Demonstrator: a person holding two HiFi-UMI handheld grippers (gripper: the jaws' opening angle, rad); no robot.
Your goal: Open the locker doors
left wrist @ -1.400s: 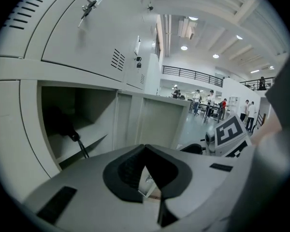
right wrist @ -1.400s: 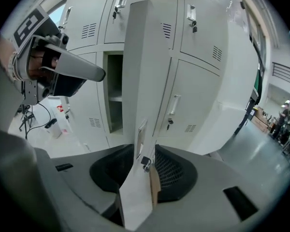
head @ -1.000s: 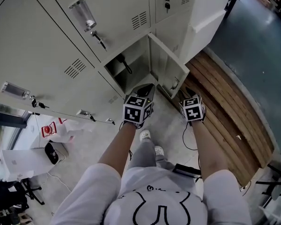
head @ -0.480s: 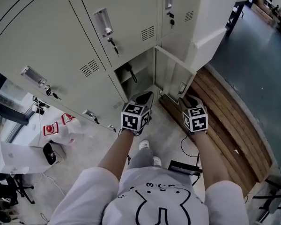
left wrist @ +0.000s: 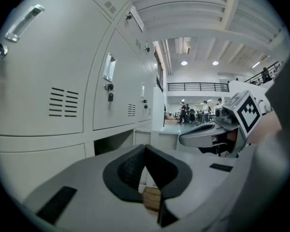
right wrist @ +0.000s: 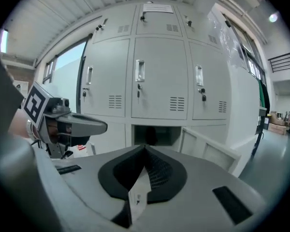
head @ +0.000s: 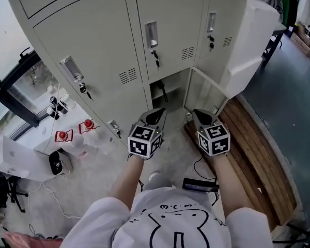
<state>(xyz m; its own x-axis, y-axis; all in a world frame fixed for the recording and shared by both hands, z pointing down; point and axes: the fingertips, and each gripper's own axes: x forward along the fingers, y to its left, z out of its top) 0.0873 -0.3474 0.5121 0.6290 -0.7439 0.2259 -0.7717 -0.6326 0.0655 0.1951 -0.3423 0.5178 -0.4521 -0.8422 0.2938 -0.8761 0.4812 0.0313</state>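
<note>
Risen above open locker door [head: 202, 93]: left tongs [head: 156, 114] shut, right tongs [head: 200, 116] just closed empty

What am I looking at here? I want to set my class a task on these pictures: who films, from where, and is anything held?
There is no robot: a person holds a tool with a two-fingered claw in each hand. The head view comes from a camera on the person's head, looking down at the left claw and the right claw. The two round pictures come from cameras riding on the claws, looking forward along them. Ahead stands a bank of lockers; one bottom door is swung open, and the doors above it are closed. On the floor at right lie wooden boards. Both claws are shut and empty; the right one's jaws have just been closing, with nothing between them.
</note>
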